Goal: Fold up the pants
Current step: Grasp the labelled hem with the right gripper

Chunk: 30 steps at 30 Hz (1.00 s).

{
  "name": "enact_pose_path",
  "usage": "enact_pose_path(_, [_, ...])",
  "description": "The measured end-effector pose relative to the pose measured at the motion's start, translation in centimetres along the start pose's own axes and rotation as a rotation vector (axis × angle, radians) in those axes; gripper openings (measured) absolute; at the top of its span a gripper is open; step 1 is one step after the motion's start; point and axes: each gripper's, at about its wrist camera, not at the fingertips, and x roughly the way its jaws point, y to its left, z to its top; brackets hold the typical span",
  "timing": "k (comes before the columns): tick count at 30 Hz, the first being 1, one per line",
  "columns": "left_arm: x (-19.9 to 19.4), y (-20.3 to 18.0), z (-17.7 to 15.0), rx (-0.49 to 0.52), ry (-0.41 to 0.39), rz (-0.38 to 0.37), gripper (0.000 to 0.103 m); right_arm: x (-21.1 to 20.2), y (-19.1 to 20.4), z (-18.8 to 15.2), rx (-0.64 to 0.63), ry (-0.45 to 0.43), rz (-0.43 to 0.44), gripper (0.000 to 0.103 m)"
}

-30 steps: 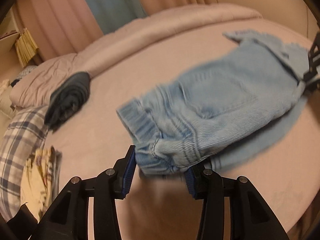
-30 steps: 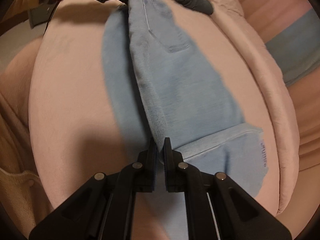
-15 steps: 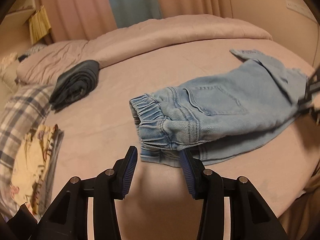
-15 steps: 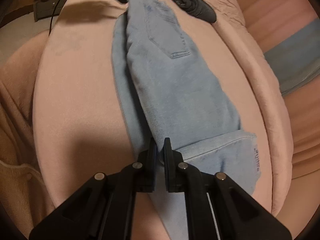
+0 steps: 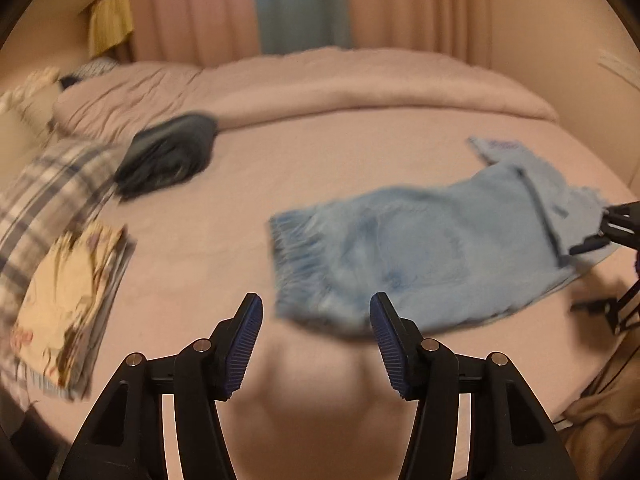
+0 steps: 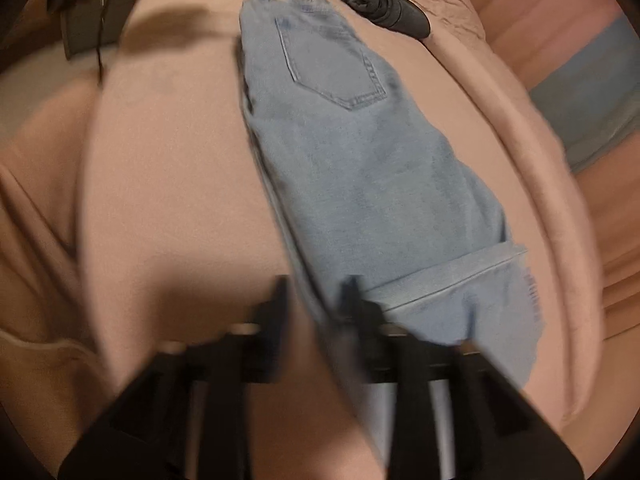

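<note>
Light blue jeans (image 5: 420, 248) lie folded lengthwise on the pink bed, waistband toward my left gripper, back pocket up. They also show in the right wrist view (image 6: 360, 168). My left gripper (image 5: 316, 344) is open and empty, just in front of the waistband, not touching it. My right gripper (image 6: 316, 308) is blurred, its fingers parted at the hem end of the legs, with the denim edge lying between them. It also shows in the left wrist view (image 5: 600, 236) at the far right.
A dark folded garment (image 5: 168, 156) lies by the rolled pink duvet (image 5: 360, 84). A plaid pillow (image 5: 44, 192) and a floral folded cloth (image 5: 68, 304) sit at the left. The bed edge (image 5: 320, 432) is near me. Curtains hang behind.
My left gripper let go of the waistband, opened wider and drew back. The jeans settled flat on the bed. My right gripper opened from shut on the leg hem.
</note>
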Motion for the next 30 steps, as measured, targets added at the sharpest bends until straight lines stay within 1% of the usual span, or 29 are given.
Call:
enact_pose_path(1, [0.0, -1.1, 0.7, 0.021, -0.023, -0.037, 0.056, -0.4, -0.3, -0.1, 0.023, -0.018, 0.01, 0.063])
enact_pose_path(3, [0.6, -3.4, 2.0, 0.05, -0.051, -0.118, 0.056, -1.9, -1.4, 0.0, 0.097, -0.06, 0.023, 0.063])
enact_pose_path(4, [1.3, -4.6, 2.7, 0.059, -0.054, -0.163, 0.056, -2.3, -1.9, -0.2, 0.131, -0.07, 0.028, 0.063])
enact_pose_path(5, [2.2, -6.1, 3.4, 0.068, -0.051, -0.214, 0.056, -2.9, -3.1, -0.3, 0.193, -0.085, 0.035, 0.063])
enact_pose_path(6, [3.2, -7.5, 4.0, 0.074, -0.043, -0.256, 0.056, -3.3, -4.8, -0.7, 0.275, -0.101, 0.046, 0.063])
enact_pose_path(7, [4.4, -9.6, 4.7, 0.083, -0.024, -0.314, 0.056, -3.6, -6.3, -1.0, 0.342, -0.111, 0.056, 0.063])
enact_pose_path(8, [5.1, -10.7, 5.0, 0.087, -0.012, -0.345, 0.056, -3.9, -8.3, -1.7, 0.441, -0.122, 0.067, 0.063])
enact_pose_path(11, [7.9, -15.6, 6.2, 0.092, 0.055, -0.499, 0.056, -4.2, -14.4, -4.5, 0.735, -0.132, 0.085, 0.064])
enact_pose_path(13, [9.6, -18.4, 6.8, 0.099, 0.096, -0.558, 0.056, -3.6, -18.3, -6.0, 0.893, -0.113, 0.08, 0.067])
enact_pose_path(15, [11.1, -20.2, 7.1, 0.096, 0.133, -0.575, 0.056, -1.8, -22.3, -6.5, 1.012, -0.066, 0.074, 0.07])
enact_pose_path(16, [11.9, -20.8, 7.2, 0.085, 0.16, -0.582, 0.056, -0.8, -23.6, -6.4, 1.04, -0.044, 0.084, 0.07])
enact_pose_path(17, [12.5, -21.2, 7.2, 0.073, 0.181, -0.581, 0.056, 0.9, -25.5, -6.2, 1.089, -0.011, 0.102, 0.07])
enact_pose_path(19, [13.4, -21.7, 6.9, 0.06, 0.21, -0.593, 0.056, 3.7, -27.7, -5.5, 1.149, 0.045, 0.126, 0.069])
enact_pose_path(20, [13.6, -21.9, 6.9, 0.066, 0.213, -0.595, 0.055, 5.2, -28.8, -4.9, 1.151, 0.081, 0.119, 0.069])
enact_pose_path(21, [13.7, -22.0, 6.8, 0.073, 0.215, -0.595, 0.052, 7.0, -30.0, -4.0, 1.177, 0.112, 0.095, 0.069])
enact_pose_path(23, [13.8, -22.3, 6.6, 0.089, 0.221, -0.606, 0.049, 9.7, -31.1, -2.7, 1.178, 0.18, 0.083, 0.069])
enact_pose_path(25, [13.8, -22.5, 6.8, 0.097, 0.218, -0.614, 0.047, 12.4, -31.7, -1.4, 1.169, 0.258, 0.038, 0.069])
enact_pose_path(26, [13.9, -22.6, 6.8, 0.098, 0.216, -0.618, 0.043, 13.6, -31.8, -0.9, 1.153, 0.3, 0.011, 0.069])
enact_pose_path(27, [14.0, -22.7, 6.7, 0.101, 0.213, -0.617, 0.035, 14.6, -31.7, -0.4, 1.135, 0.335, -0.015, 0.069])
enact_pose_path(28, [14.0, -22.7, 6.7, 0.108, 0.21, -0.611, 0.031, 15.4, -31.4, 0.0, 1.099, 0.372, -0.053, 0.067])
enact_pose_path(29, [14.0, -22.9, 6.8, 0.113, 0.207, -0.607, 0.029, 15.8, -31.1, 0.7, 1.058, 0.381, -0.097, 0.057])
enact_pose_path(30, [13.9, -22.9, 6.8, 0.116, 0.2, -0.595, 0.018, 15.7, -30.9, 1.1, 1.031, 0.377, -0.122, 0.032])
